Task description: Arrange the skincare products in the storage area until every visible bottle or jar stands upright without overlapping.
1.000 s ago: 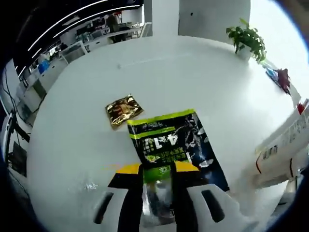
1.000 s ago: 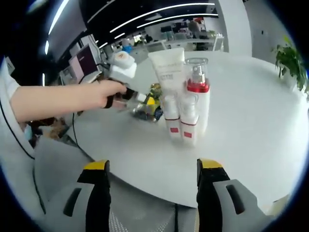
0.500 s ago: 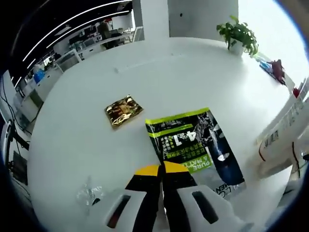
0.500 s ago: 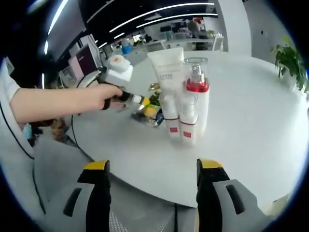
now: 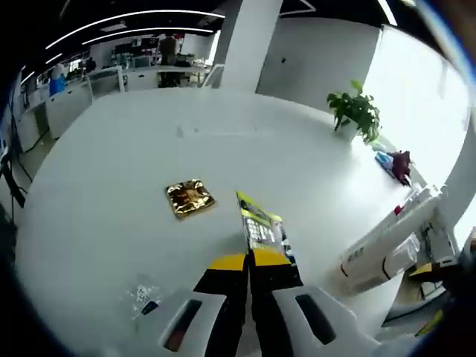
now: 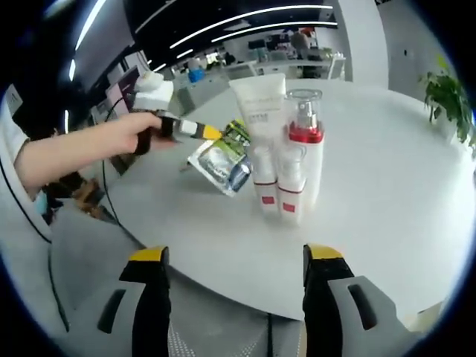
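Note:
My left gripper (image 5: pixel 249 260) is shut on the near edge of a black-and-green sachet pouch (image 5: pixel 262 227), which hangs edge-on above the white table (image 5: pixel 111 186). From the right gripper view, a hand holds that left gripper (image 6: pixel 201 132) with the pouch (image 6: pixel 222 160) dangling off the table beside the skincare cluster. The cluster stands upright: a white tube (image 6: pixel 260 111), a clear pump bottle with a red collar (image 6: pixel 303 141), and two small white bottles (image 6: pixel 264 182) in front. My right gripper (image 6: pixel 232 290) is open near the table's edge, holding nothing.
A gold foil sachet (image 5: pixel 190 198) lies flat on the table, and a small clear wrapper (image 5: pixel 145 296) lies nearer me. The white tube and bottles (image 5: pixel 387 238) appear at the right. A potted plant (image 5: pixel 357 111) stands far back. A person's forearm (image 6: pixel 67 152) reaches in from the left.
My left gripper closed on the pouch's edge and lifted it off the table, turning it edge-on. The right gripper stayed still and open.

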{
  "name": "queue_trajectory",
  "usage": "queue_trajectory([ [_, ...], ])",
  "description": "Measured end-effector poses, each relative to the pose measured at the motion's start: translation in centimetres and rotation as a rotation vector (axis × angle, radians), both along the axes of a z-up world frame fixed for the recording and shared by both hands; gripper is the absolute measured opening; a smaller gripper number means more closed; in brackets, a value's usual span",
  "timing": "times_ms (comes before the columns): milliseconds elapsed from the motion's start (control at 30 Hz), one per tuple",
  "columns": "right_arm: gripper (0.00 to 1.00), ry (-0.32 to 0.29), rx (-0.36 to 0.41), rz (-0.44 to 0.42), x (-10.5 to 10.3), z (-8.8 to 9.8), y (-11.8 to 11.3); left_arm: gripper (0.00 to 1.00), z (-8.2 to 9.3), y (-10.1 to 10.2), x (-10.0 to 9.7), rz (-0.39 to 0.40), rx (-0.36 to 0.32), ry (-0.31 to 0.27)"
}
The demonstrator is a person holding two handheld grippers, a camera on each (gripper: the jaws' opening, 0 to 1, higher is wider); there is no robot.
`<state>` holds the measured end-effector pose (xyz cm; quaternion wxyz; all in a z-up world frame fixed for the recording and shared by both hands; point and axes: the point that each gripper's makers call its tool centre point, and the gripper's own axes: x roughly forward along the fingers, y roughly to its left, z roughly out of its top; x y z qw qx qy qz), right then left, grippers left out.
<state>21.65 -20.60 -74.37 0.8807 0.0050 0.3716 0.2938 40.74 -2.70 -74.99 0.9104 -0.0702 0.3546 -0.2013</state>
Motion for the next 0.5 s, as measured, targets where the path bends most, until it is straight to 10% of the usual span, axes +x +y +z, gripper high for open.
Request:
queue_trajectory([
  [500, 0.73, -0.023, -0.018, 0.036, -0.2, 0.4, 0.4, 0.02, 3.9, 0.6, -2.3, -0.072, -0.096, -0.048],
])
